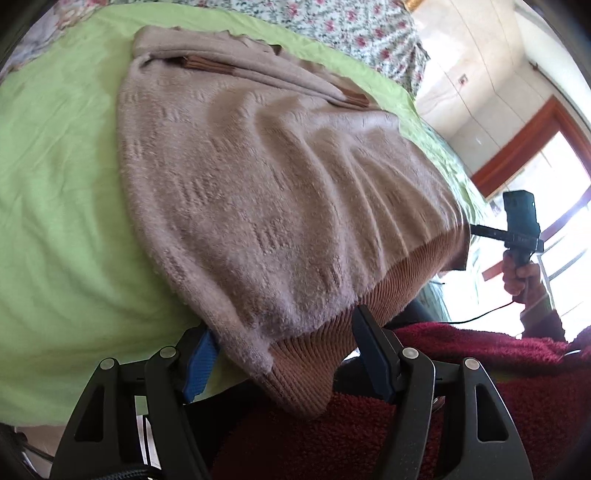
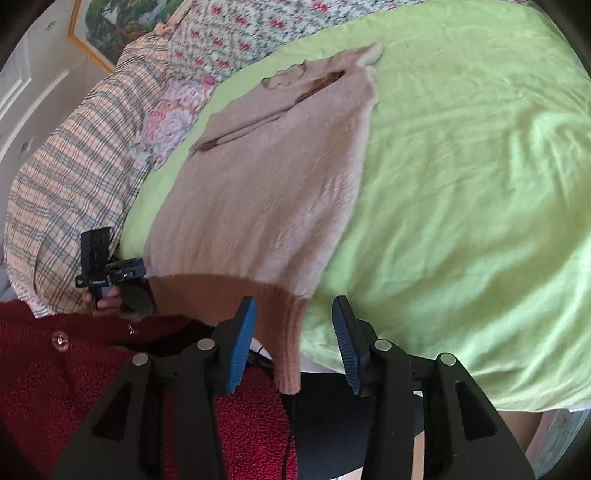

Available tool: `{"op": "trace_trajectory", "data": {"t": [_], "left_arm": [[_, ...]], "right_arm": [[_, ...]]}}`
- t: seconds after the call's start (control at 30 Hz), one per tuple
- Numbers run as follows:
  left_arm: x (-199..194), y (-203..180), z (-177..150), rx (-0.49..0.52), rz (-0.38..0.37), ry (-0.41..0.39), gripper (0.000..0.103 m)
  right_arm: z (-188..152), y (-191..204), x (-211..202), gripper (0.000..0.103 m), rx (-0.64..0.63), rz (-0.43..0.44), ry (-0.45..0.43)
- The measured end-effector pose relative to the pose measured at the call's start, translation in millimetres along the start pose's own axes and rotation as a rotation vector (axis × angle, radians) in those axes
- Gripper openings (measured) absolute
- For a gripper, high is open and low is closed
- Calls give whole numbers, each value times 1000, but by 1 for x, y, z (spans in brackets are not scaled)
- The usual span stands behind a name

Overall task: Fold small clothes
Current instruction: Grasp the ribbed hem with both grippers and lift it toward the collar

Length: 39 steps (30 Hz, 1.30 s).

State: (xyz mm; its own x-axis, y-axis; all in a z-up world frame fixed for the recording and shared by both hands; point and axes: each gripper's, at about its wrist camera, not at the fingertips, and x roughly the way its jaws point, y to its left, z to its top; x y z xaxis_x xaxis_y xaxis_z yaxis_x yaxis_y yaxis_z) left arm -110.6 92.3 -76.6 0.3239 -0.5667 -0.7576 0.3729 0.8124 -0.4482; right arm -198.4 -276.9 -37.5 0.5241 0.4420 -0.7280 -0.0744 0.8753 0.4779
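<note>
A beige knit sweater (image 1: 258, 177) with a brown ribbed hem (image 1: 306, 369) lies on the green bed cover (image 1: 55, 184), its hem hanging over the near edge. My left gripper (image 1: 284, 354) is open, its jaws on either side of one hem corner. In the right wrist view the sweater (image 2: 266, 192) lies the same way. My right gripper (image 2: 293, 336) is open, with the other hem corner (image 2: 288, 354) hanging between its jaws. The sleeves are folded across the sweater's top. Each gripper shows in the other's view: the right gripper (image 1: 521, 229) and the left gripper (image 2: 107, 269).
Floral bedding (image 1: 332, 26) lies at the head of the bed, and a plaid pillow (image 2: 74, 177) beside the sweater. The person's red fleece top (image 1: 461, 387) fills the near foreground. A bright window with a wooden frame (image 1: 535, 147) is at the right.
</note>
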Motion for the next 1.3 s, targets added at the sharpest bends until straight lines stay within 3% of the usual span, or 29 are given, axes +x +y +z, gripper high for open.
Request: {"op": "trace_trajectory", "data": {"t": [0.07, 0.1, 0.17, 0.23, 0.37, 0.47, 0.67, 0.83, 1.1, 1.3], "left_arm": [[0, -4, 1, 18, 4, 4, 67], [0, -6, 1, 29, 5, 5, 62], [3, -8, 0, 40, -3, 22, 45], [11, -9, -3, 46, -30, 66, 24], [26, -12, -6, 72, -24, 120, 20], [20, -11, -6, 78, -21, 99, 12], [-35, -30, -3, 107, -42, -43, 8], [-80, -37, 14, 70, -99, -201, 7], [-92, -29, 89, 99, -37, -388, 6], [-99, 13, 180, 24, 27, -542, 6]], "right_arm": [[2, 7, 11, 45, -19, 34, 4], [4, 12, 18, 46, -38, 45, 7], [7, 19, 24, 46, -63, 51, 7], [5, 22, 25, 40, -67, 53, 2], [0, 16, 21, 23, -51, 34, 3], [-2, 12, 11, 11, -28, 60, -34], [2, 11, -32, 9, 38, 243, -261], [20, 18, -40, 9, 48, 342, -344], [99, 22, -37, 9, 46, 365, -484], [187, 1, -14, 9, 131, 272, -542]]}}
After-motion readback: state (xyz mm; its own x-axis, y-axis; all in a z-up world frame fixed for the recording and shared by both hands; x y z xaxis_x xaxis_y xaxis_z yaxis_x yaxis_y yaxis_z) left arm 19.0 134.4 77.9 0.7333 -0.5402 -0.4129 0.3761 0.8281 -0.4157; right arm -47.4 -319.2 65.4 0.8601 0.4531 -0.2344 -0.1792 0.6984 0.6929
